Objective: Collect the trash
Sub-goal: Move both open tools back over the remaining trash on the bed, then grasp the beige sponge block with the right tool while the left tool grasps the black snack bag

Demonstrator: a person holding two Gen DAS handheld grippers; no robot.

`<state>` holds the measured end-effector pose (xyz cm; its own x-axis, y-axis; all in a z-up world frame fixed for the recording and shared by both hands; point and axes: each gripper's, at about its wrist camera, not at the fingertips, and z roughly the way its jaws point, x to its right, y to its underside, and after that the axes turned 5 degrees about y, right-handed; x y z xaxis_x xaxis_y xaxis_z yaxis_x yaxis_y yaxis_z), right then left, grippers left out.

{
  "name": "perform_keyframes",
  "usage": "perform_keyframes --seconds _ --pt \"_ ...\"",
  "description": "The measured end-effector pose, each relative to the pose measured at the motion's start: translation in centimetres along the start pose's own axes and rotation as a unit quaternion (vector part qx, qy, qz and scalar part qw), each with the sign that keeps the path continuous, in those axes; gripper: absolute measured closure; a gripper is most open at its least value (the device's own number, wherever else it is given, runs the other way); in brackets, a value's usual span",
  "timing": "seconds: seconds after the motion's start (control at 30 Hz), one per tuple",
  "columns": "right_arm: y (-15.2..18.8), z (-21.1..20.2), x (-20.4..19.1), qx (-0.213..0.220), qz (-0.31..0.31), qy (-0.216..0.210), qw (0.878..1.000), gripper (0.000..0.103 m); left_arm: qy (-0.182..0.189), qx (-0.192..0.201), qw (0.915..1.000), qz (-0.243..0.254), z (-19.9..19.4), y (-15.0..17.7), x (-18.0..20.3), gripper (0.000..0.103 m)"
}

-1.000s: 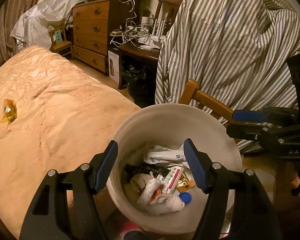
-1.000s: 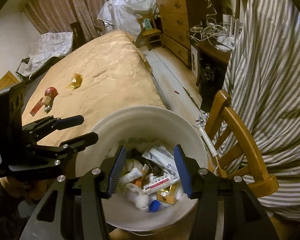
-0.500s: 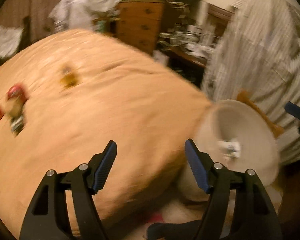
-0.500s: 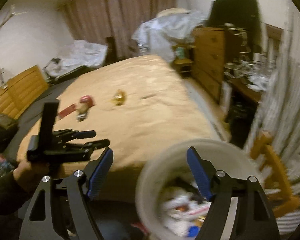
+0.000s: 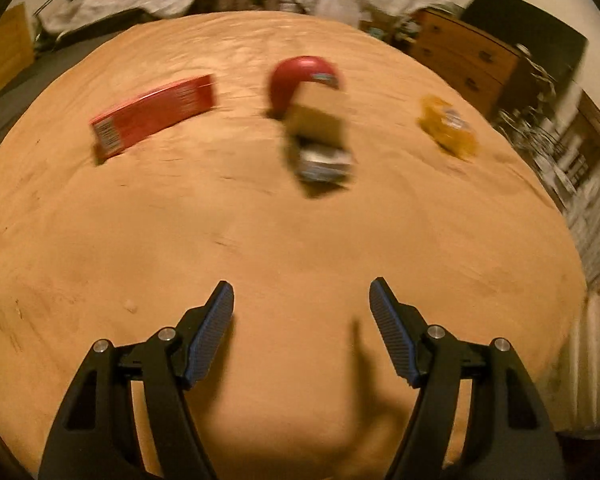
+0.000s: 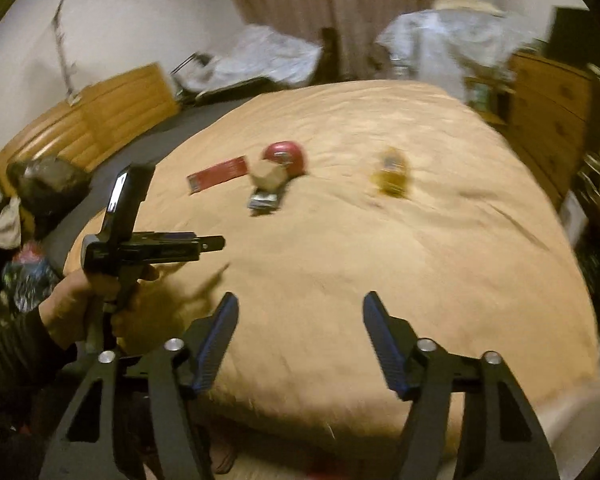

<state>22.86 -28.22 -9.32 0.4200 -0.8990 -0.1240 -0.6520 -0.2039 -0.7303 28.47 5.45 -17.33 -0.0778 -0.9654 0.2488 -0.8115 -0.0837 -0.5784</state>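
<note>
On the tan bedspread [image 5: 300,248] lie a flat red box [image 5: 152,114], a red round piece with a tan carton and a crumpled silvery wrapper [image 5: 320,128], and a yellow wrapper [image 5: 446,126]. My left gripper [image 5: 302,300] hovers open over bare bedspread, well short of them. My right gripper [image 6: 300,312] is near the bed's front edge with nothing between its fingers, and its jaws are closing. The right wrist view shows the same red box [image 6: 218,174], the clump [image 6: 276,178], the yellow wrapper [image 6: 390,172] and the left gripper [image 6: 210,243] in a hand.
The white bin's rim [image 5: 596,364] shows at the right edge beside the bed. A wooden dresser [image 5: 464,56] stands past the bed's far right corner. A wooden headboard [image 6: 88,120] and dark clutter [image 6: 40,192] lie to the left.
Both grippers swung left, away from the white bin, and now face the bed. The trash on the bedspread came into view and nearer. The right jaws opened wider than a second ago.
</note>
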Motion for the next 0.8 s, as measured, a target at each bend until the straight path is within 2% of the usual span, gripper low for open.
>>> perform_keyframes --seconds 0.1,0.2,0.27,0.4,0.53,0.67,0.7,0.8 --pt "-3.8 5.4 -2.2 -0.013 -0.04 -0.017 0.999 0.048 -0.007 0.002 0.9999 -0.009 1.1 -1.0 -1.9 0.036" --pt "-8.1 10.9 -3.9 -0.019 -0.078 -0.032 0.996 0.049 -0.006 -0.001 0.9999 -0.012 2.5 -1.7 -3.1 0.035" --pt "-10.4 14.3 -5.1 -0.026 -0.101 -0.045 0.994 0.049 -0.002 0.007 1.0 -0.005 2.6 -1.9 -3.1 0.03" --pt "-14.2 20.5 -6.7 -0.032 -0.155 -0.044 0.986 0.049 0.006 0.013 0.9999 0.01 3.1 -2.6 -3.2 0.023" --pt "-15.8 24.4 -7.2 -0.034 -0.179 -0.026 0.983 0.049 0.024 0.018 0.9995 0.005 3.1 -2.9 -3.7 0.022" --pt "-16.2 26.6 -7.4 -0.044 -0.185 -0.033 0.981 0.049 0.026 0.022 0.9994 0.006 3.2 -3.1 -3.5 0.019" --pt "-16.3 27.0 -7.5 -0.045 -0.187 -0.032 0.981 0.061 0.025 0.022 0.9994 0.007 3.4 -3.2 -3.3 0.019" --pt "-16.4 26.6 -6.8 -0.038 -0.164 -0.019 0.985 0.065 0.023 0.024 0.9994 0.004 3.8 -3.8 -3.0 0.018"
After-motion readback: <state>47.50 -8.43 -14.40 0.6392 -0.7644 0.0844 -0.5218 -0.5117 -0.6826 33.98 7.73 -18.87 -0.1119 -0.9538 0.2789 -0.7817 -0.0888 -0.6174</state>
